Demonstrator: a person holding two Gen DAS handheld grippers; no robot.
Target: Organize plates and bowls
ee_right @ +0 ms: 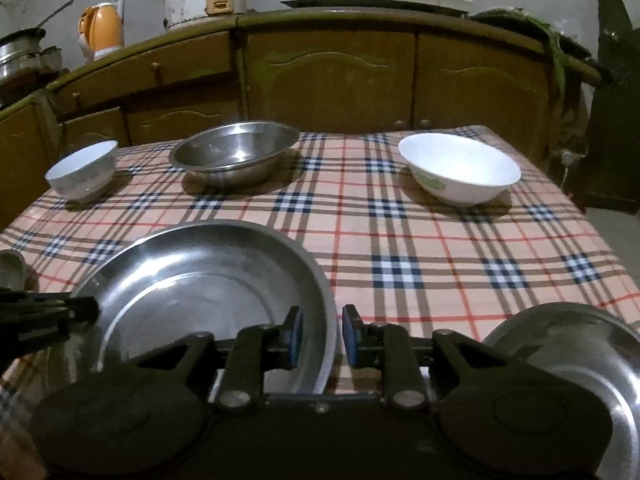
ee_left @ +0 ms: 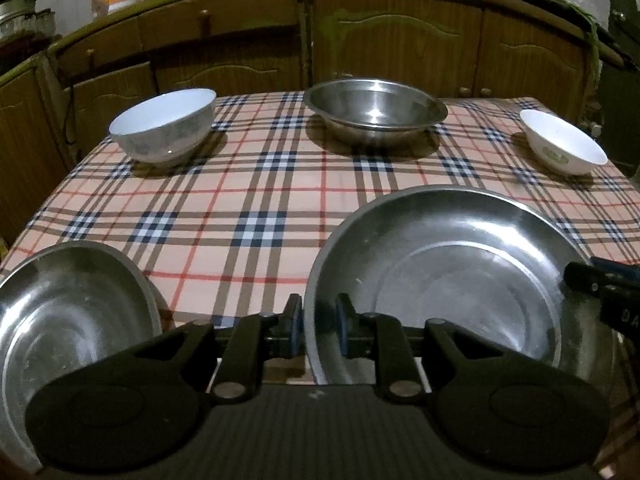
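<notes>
Left wrist view: the left gripper (ee_left: 319, 330) straddles the big steel plate's (ee_left: 460, 280) left rim — the right gripper (ee_right: 323, 334) its right rim — neither visibly clamped.

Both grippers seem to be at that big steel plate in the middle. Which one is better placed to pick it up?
Either, probably. The left gripper straddles the big steel plate's left rim; the right gripper straddles its right rim. Both stand open, neither clamped; it looks set for a two-handed lift.
</notes>
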